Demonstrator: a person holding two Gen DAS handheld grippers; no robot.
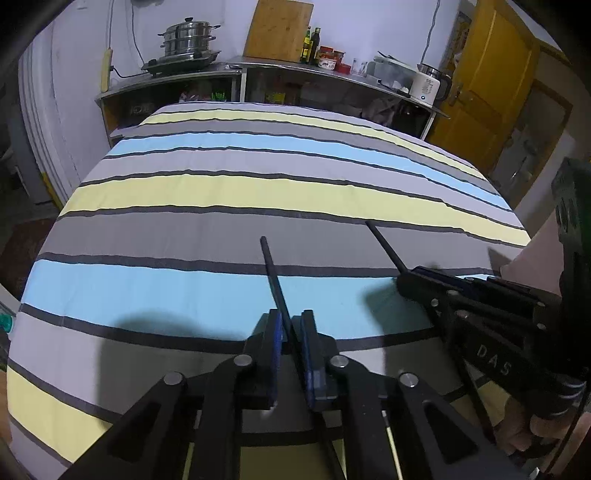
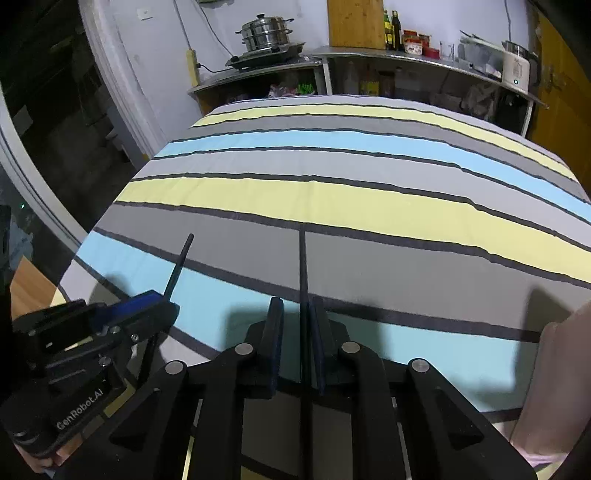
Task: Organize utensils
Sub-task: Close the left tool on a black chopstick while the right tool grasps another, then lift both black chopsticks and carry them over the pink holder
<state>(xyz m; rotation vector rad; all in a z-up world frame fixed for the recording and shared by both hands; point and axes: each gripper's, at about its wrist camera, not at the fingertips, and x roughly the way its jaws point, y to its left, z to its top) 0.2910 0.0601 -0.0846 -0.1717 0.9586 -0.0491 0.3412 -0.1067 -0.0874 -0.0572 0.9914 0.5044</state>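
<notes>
Over a striped tablecloth (image 1: pixel 221 184) my left gripper (image 1: pixel 291 321) is shut on a thin black chopstick (image 1: pixel 271 273). It slants up and left out of the blue pads. My right gripper (image 1: pixel 406 278) comes in from the right and grips a second black chopstick (image 1: pixel 384 247). In the right wrist view this gripper (image 2: pixel 295 306) has its chopstick (image 2: pixel 303 266) straight along the fingers, against the right-hand pad, with a sliver of cloth showing beside it. The left gripper (image 2: pixel 166 306) with its chopstick (image 2: pixel 179 262) sits at the lower left. Both sticks point toward the grey stripe.
Behind the table runs a metal counter with a steel steamer pot (image 1: pixel 188 37), a wooden cutting board (image 1: pixel 279 29), bottles and a white kettle (image 1: pixel 428 83). A yellow door (image 1: pixel 491 74) stands at the right. A person's forearm (image 2: pixel 554 376) fills the lower right. The table's left edge drops to dark floor.
</notes>
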